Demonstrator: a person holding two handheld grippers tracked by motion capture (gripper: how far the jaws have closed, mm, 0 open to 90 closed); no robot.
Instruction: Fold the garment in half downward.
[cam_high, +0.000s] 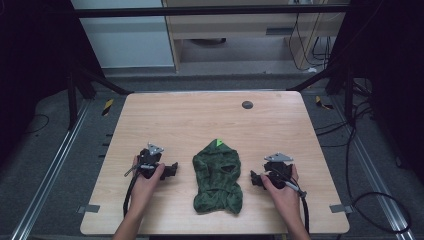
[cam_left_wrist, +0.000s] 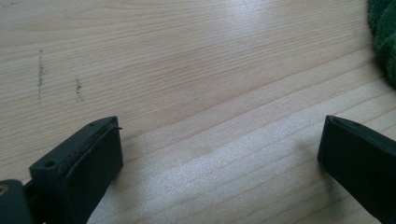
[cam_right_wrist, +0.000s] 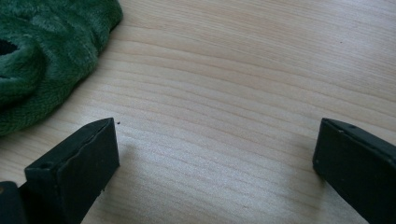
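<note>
A dark green fleece garment (cam_high: 217, 177) with a bright green tip lies crumpled on the wooden table (cam_high: 200, 120), near the front middle. My left gripper (cam_high: 172, 169) rests on the table just left of it, open, nothing between its jaws. My right gripper (cam_high: 255, 178) rests just right of the garment, open too and holding nothing. In the left gripper view the garment's edge (cam_left_wrist: 385, 42) shows at the upper right, beyond the left gripper (cam_left_wrist: 219, 149). The garment (cam_right_wrist: 44, 60) lies at the upper left in the right gripper view, apart from the right gripper (cam_right_wrist: 215, 149).
A small dark round disc (cam_high: 247, 105) is set in the table near its far edge. Tape strips (cam_high: 88, 208) mark the front corners. Black frame bars and cables surround the table on the floor.
</note>
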